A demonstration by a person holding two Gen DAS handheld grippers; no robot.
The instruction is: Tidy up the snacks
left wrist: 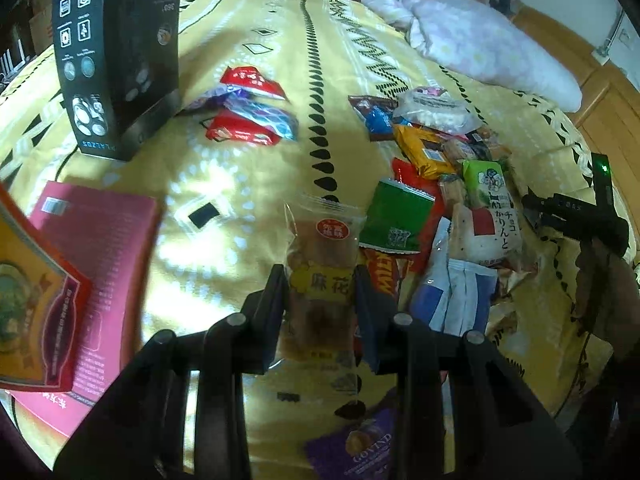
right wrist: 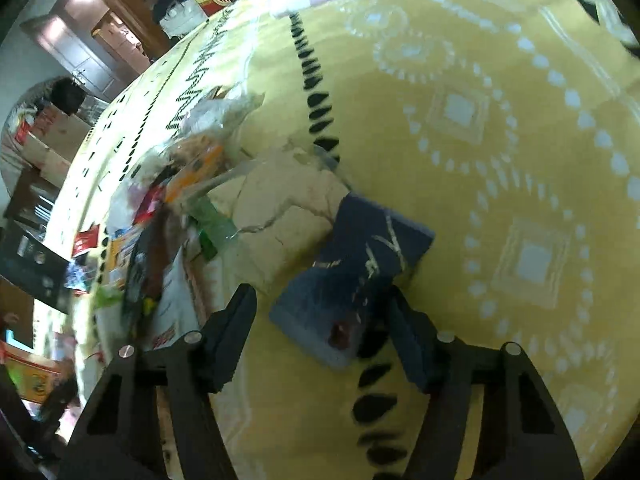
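— Left wrist view first: what is the left gripper (left wrist: 320,276) doing?
— Its two fingers are pressed against the sides of a clear twist-snack packet (left wrist: 322,256) with a yellow label, holding it above the yellow bedspread (left wrist: 248,184).
— And the other snacks?
— A mixed snack pile (left wrist: 436,184) lies just right of the packet; a smaller group of red and blue packets (left wrist: 250,108) lies farther back, beside an upright black box (left wrist: 116,56). A pink box (left wrist: 100,264) lies at the left, and a purple packet (left wrist: 360,448) sits below the gripper.
— What about the right gripper (right wrist: 322,320)?
— In the right wrist view its fingers stand wide apart, with a dark blue packet (right wrist: 352,280) lying on the bedspread between them. The frame is blurred, so I cannot tell if either finger touches it.
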